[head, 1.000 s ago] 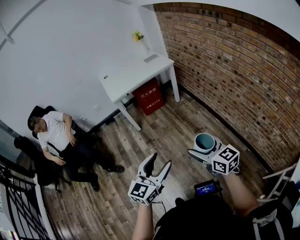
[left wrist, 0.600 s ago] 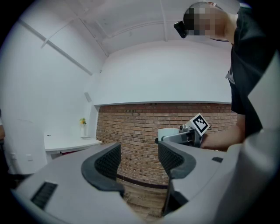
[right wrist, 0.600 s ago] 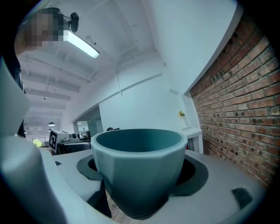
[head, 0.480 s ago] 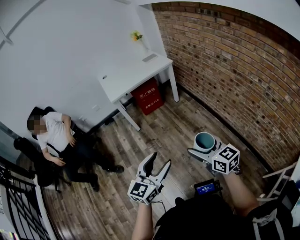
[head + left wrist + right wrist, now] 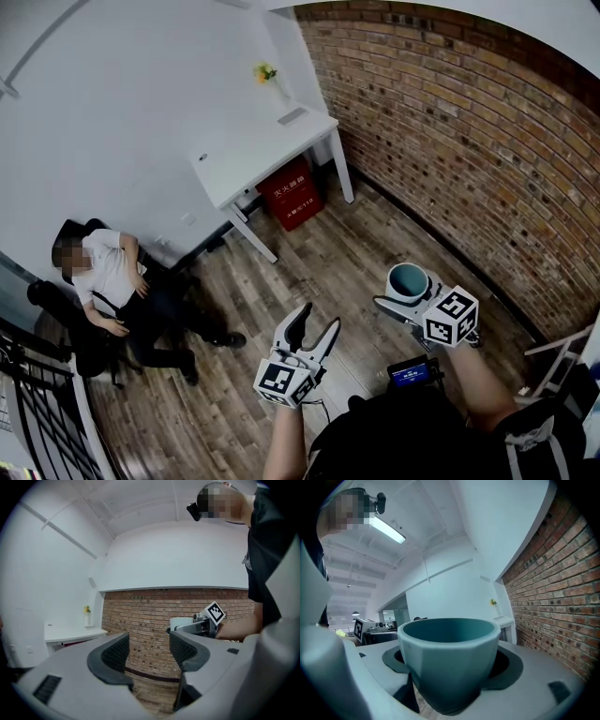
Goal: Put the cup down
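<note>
A teal cup [image 5: 409, 282] is held upright in my right gripper [image 5: 405, 292], high above the wood floor. In the right gripper view the cup [image 5: 449, 663] fills the middle, with the dark pads pressed against both its sides. My left gripper [image 5: 313, 330] hangs open to the left with nothing between its fingers; its own view shows the two dark pads [image 5: 114, 654] apart, with brick wall behind them. The right gripper [image 5: 202, 623] with its marker cube also shows there.
A white table [image 5: 258, 150] stands in the far corner by the brick wall [image 5: 469, 141], with a small vase of flowers [image 5: 267, 77] on it and a red box [image 5: 292, 192] beneath. A person [image 5: 112, 286] sits in a chair at the left. A black railing [image 5: 28, 403] stands at the lower left.
The view has shifted slightly, so the table and the seated person sit a little lower-left in frame. Both grippers and the cup hold their places.
</note>
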`<state>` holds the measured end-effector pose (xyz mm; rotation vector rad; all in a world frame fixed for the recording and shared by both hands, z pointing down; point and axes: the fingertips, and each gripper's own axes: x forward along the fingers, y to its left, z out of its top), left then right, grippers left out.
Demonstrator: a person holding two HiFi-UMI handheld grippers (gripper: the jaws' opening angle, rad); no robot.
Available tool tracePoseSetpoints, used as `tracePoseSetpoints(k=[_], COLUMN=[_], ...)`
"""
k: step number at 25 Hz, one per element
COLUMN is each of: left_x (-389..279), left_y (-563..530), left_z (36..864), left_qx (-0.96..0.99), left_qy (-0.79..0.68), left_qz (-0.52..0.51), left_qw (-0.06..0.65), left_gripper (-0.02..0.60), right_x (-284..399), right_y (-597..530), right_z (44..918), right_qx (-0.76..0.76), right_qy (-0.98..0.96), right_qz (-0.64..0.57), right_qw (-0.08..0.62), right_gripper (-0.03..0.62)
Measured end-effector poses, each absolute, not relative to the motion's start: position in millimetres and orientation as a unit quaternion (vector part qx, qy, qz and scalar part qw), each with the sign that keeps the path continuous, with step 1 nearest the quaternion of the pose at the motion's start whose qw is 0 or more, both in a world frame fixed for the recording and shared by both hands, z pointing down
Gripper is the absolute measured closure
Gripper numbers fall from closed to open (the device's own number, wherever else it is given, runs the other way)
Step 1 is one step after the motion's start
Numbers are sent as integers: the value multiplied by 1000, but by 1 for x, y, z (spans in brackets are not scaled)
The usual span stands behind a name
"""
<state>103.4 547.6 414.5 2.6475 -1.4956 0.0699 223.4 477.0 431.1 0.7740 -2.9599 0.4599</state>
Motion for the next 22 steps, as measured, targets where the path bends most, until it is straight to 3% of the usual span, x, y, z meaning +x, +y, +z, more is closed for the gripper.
tracePoseSetpoints(k=[10,22], left_x=[120,79], left_y=[512,420], left_z=[419,446], left_qx=[859,854], left_qy=[-509,-516], left_qz=[32,25], left_qw=[46,64], left_gripper=[307,307], right_x=[253,239], right_y=[439,357], right_z=[444,471], right_qx=[252,271], right_qy=[-956,-948], right_qz=[147,162], right_qw=[24,34], right_gripper=[184,184])
